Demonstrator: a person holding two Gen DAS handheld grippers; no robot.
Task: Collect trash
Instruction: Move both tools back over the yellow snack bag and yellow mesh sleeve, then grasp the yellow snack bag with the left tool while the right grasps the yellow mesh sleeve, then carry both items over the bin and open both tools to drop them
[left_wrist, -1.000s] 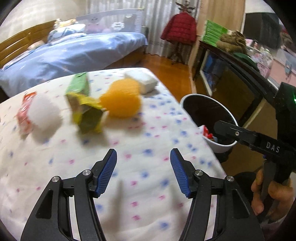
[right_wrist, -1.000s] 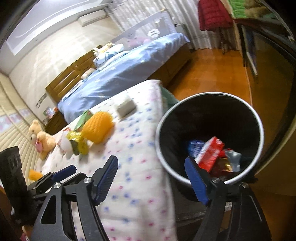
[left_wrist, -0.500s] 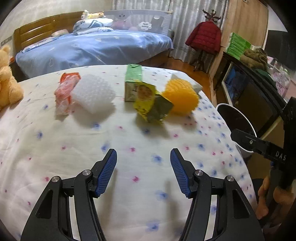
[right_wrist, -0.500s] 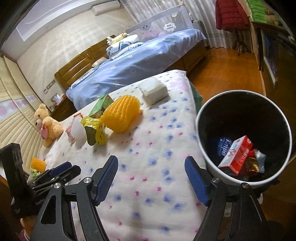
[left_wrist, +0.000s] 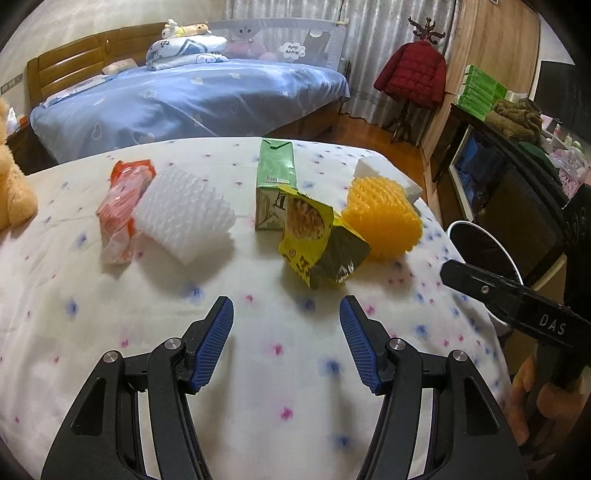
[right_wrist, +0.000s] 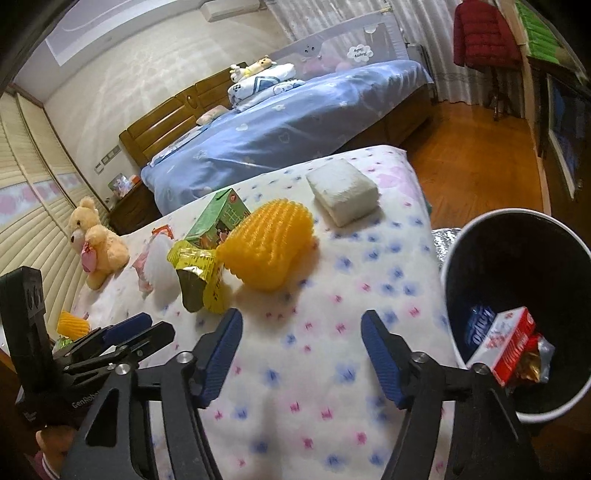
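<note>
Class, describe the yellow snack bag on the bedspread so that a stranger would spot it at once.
Start at the white flowered bedspread in front of the blue bed. In the middle of the litter row stands a green carton; the yellow snack bag leans against its front, left of the orange foam net. It alone is crumpled, torn open and shows a dark lining.

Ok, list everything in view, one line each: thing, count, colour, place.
snack wrapper: one, yellow, mid bedspread, nearest the left tongs
carton: one, green, behind the wrapper
foam net: one, orange, right of the wrapper
white foam net: one, white, left of the carton
red packet: one, red and white, beside the white net
white block: one, white, far edge of the bedspread
bin: one, black inside, white rim, off the right edge, holding wrappers and a red box
teddy bear: one, tan, left side
blue bed: one, behind
red jacket: one, on a stand
left tongs: open, empty
right tongs: open, empty, jaws just narrowed
</note>
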